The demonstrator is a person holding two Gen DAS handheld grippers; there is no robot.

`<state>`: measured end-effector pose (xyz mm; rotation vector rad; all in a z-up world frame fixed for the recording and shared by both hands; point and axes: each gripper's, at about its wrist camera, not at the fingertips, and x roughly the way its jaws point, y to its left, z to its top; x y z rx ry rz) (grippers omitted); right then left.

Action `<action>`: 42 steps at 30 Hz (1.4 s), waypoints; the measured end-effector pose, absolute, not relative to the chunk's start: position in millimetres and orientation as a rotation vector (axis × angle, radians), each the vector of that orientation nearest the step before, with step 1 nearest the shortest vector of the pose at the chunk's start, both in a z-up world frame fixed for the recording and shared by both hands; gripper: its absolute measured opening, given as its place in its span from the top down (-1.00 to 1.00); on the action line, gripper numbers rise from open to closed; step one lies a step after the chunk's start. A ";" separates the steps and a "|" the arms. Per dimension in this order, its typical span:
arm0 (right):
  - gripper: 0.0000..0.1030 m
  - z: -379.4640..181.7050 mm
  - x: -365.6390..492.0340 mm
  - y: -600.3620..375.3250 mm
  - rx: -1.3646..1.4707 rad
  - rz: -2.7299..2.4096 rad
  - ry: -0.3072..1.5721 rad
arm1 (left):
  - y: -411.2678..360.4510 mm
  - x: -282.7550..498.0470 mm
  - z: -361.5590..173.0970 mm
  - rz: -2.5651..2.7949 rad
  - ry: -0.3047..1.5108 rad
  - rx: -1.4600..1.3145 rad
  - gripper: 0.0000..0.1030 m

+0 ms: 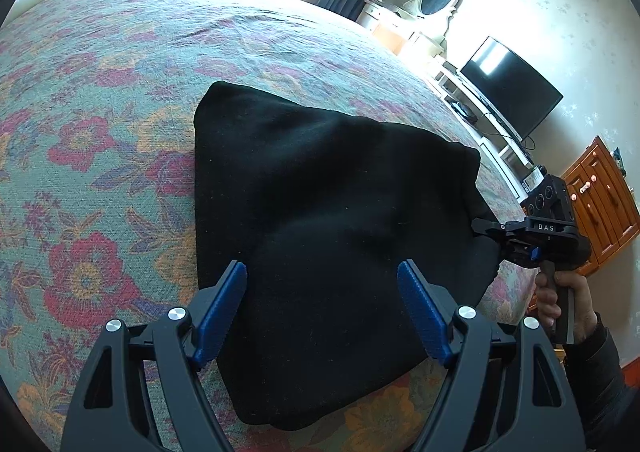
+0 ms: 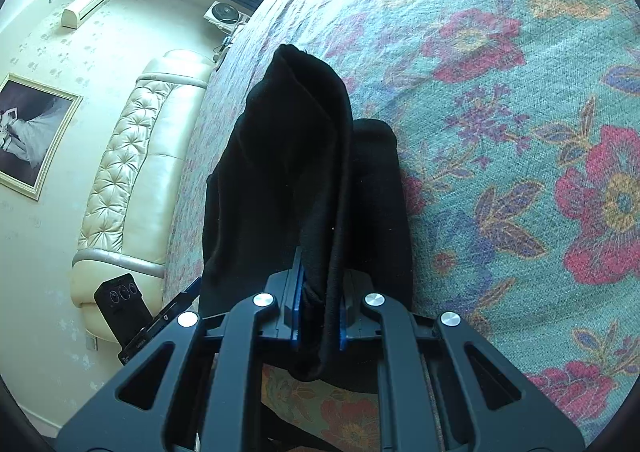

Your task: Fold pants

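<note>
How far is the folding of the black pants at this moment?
Done: the black pants already lie as a compact folded bundle on the floral bedspread. In hand: the right claw pinches one edge; the left claw hovers open. Left: lay that edge down and release it.

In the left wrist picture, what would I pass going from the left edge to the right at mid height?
Flowered bedspread → black pants → the right tongs pinching the pants' edge → wooden cabinet.
</note>
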<state>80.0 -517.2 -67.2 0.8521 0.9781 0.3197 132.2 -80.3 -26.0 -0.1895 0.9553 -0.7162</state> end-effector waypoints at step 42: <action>-0.44 -66.8 55.9 -558.5 0.939 0.298 0.983 | -52.9 140.3 -30.2 -0.651 0.998 -0.135 -0.55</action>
